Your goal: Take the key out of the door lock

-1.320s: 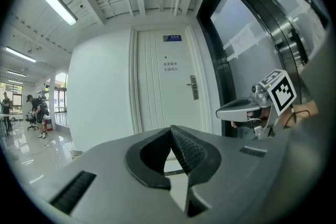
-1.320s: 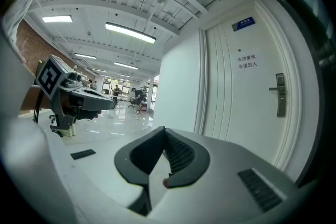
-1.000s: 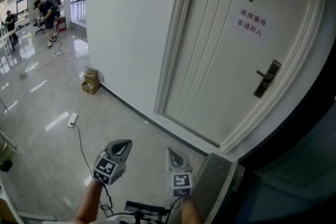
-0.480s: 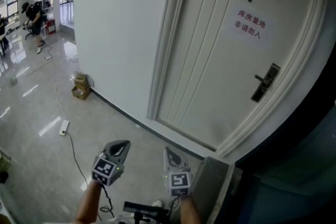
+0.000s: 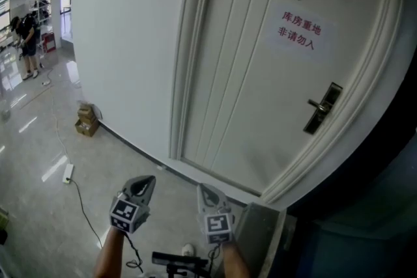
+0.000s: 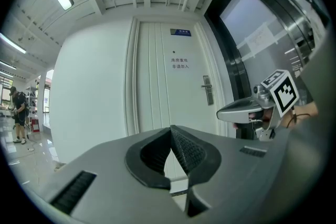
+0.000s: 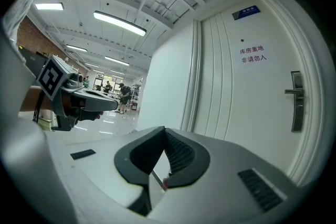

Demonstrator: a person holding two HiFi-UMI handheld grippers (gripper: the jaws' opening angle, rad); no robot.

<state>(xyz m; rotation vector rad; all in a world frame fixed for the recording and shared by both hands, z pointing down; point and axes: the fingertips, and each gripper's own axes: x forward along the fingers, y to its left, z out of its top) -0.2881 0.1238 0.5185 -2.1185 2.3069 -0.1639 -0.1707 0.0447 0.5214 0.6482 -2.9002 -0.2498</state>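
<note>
Trouble could come from aiming badly. The left gripper (image 5: 150,179) and the right gripper (image 5: 202,187) are both pinched closed, holding nothing, well apart from the smooth white door (image 5: 260,88). The key should sit in its long metal lock plate (image 5: 324,106) but is too tiny to see, so closed jaws may just bump it.

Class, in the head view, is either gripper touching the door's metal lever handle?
No: the left gripper and right gripper are low, well clear of the metal lever handle.
</note>
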